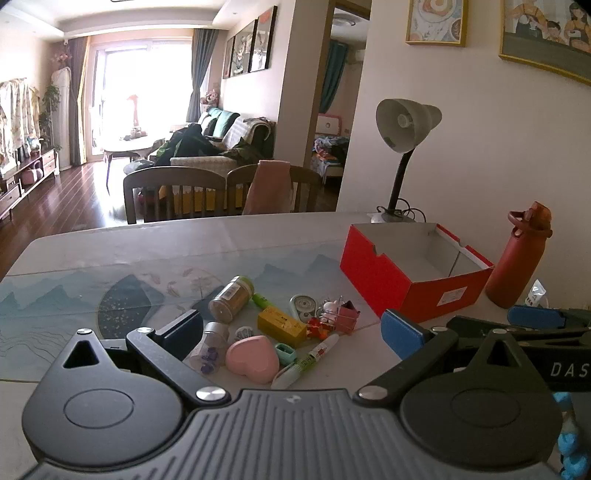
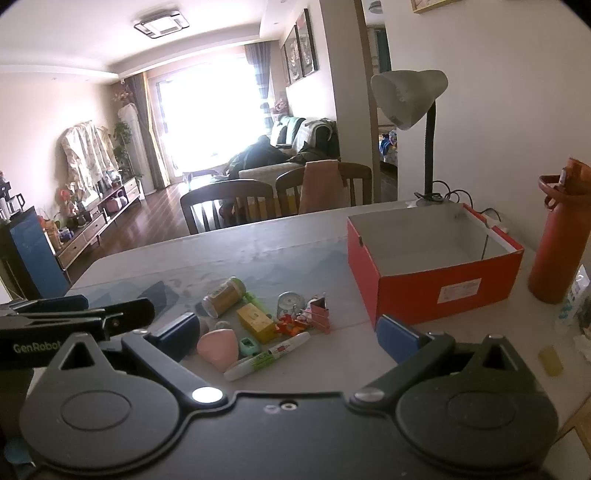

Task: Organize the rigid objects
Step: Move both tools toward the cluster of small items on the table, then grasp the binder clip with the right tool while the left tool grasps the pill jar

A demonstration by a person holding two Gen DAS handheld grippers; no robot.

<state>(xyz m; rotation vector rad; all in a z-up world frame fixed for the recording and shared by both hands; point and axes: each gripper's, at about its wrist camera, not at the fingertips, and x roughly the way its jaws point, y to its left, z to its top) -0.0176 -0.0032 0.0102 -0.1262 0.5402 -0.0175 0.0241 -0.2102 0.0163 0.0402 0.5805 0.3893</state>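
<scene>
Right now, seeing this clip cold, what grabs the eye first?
The open red box at the table's right side, apparently empty, with a red bottle upright beside it. Left of the box lies a heap of small items, the pink heart case nearest. Both tools hover open, holding nothing.

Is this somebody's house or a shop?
Most likely a home: a dining table with wooden chairs opens onto a living room with a sofa, and framed pictures hang on the wall.

Black grippers [image 1: 291, 328] — blue fingertip pads [image 1: 400, 334]
</scene>
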